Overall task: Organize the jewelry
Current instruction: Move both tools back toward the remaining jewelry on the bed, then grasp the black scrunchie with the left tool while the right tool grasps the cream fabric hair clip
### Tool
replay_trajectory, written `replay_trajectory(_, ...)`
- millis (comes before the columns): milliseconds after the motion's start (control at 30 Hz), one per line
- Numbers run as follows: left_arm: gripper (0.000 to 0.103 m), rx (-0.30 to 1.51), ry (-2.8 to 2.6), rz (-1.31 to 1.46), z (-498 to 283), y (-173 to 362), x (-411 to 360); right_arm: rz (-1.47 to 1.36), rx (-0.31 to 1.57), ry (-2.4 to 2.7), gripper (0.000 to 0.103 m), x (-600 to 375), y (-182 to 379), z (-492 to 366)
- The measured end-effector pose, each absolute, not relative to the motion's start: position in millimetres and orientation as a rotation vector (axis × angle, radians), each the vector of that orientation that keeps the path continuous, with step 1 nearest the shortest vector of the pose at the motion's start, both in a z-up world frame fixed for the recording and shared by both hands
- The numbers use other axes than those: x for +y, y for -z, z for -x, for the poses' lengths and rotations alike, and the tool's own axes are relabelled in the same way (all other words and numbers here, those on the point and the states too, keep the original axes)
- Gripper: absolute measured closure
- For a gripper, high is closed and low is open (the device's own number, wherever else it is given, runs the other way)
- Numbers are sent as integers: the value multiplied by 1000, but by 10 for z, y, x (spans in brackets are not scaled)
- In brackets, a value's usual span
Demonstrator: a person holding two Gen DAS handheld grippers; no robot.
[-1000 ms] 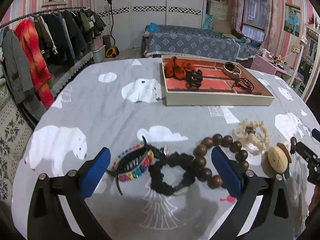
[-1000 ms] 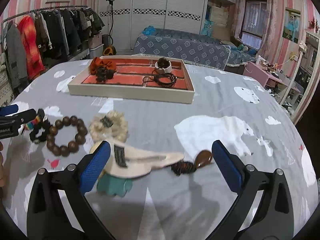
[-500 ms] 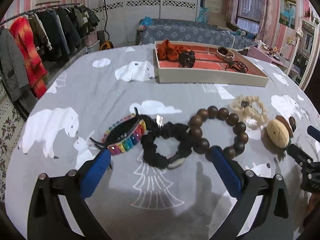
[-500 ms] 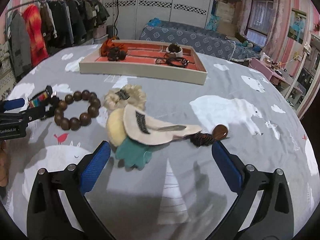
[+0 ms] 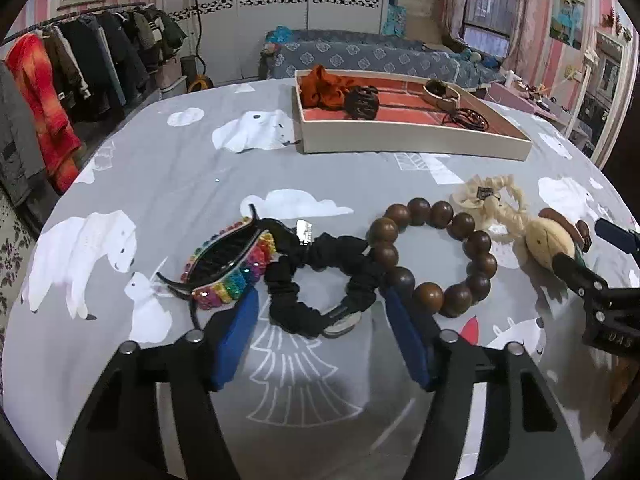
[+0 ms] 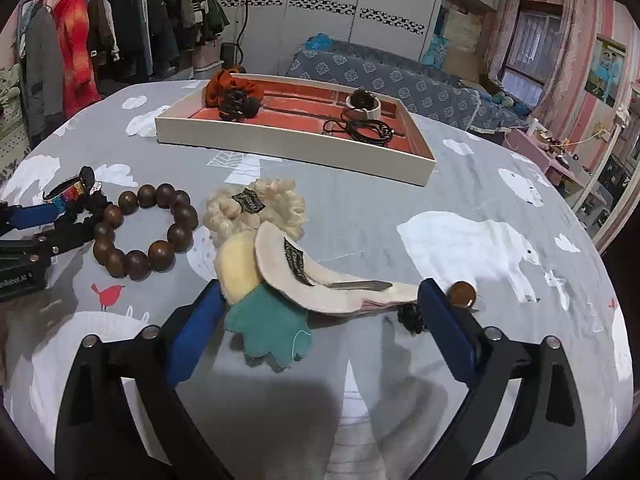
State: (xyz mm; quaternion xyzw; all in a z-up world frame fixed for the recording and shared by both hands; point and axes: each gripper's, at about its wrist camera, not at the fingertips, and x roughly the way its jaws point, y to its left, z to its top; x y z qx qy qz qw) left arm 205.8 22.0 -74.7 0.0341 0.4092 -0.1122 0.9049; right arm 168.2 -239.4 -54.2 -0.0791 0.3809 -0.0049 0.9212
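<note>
The left hand-held gripper (image 5: 320, 320) sat low over the desk (image 5: 180, 168) with its blue pads apart, bracketing the black scrunchie (image 5: 316, 280) without visibly pinching it. That scrunchie lay flat as a loose ring, touching the rainbow hair claw (image 5: 228, 264) on its left and the wooden bead bracelet (image 5: 432, 256) on its right. The hair claw's long axis ran diagonally, from near-left up toward the far right, with its dark prongs toward the camera.

The right hand-held gripper (image 6: 320, 320) also stood apart, its pads either side of the plush hair clip (image 6: 280, 276). The clip's long axis lay roughly crosswise to the fingers: cream ball and teal felt piece near the left pad, metal prong pointing toward the right pad, where a brown bead (image 6: 463, 293) and a small dark tuft sat. Just beyond it lay the cream scrunchie (image 6: 256, 208), touching the clip.

Farther back, the shallow tray (image 6: 288, 148) with a red lining held an orange scrunchie (image 6: 218, 88), a dark claw clip (image 6: 236, 106), black cords (image 6: 360, 128) and a pale band (image 6: 364, 106).
</note>
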Motion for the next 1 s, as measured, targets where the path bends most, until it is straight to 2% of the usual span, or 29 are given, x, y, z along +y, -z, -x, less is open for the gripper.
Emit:
replay_trajectory(100, 41, 866, 244, -81, -2105, 784, 193, 157, 792, -17, 18, -2374, 553, -1709)
replay_trajectory(233, 51, 893, 253, -97, -2180, 830, 172, 158, 796, -61, 37, -2320, 553, -1715)
replay_trajectory(300, 52, 895, 256, -98, -2178, 840, 173, 153, 801, -87, 46, -2294, 557, -1721)
replay_trajectory(433, 61, 893, 255, -115, -2161, 844, 182, 145, 802, -113, 58, -2274, 552, -1712)
replay_trajectory(633, 77, 884, 254, -131, -2144, 842, 185, 129, 786, -124, 66, -2283, 517, -1708)
replay_trajectory(1000, 84, 867, 254, -124, -2080, 764, 175, 101, 753, -110, 71, -2371, 398, -1653)
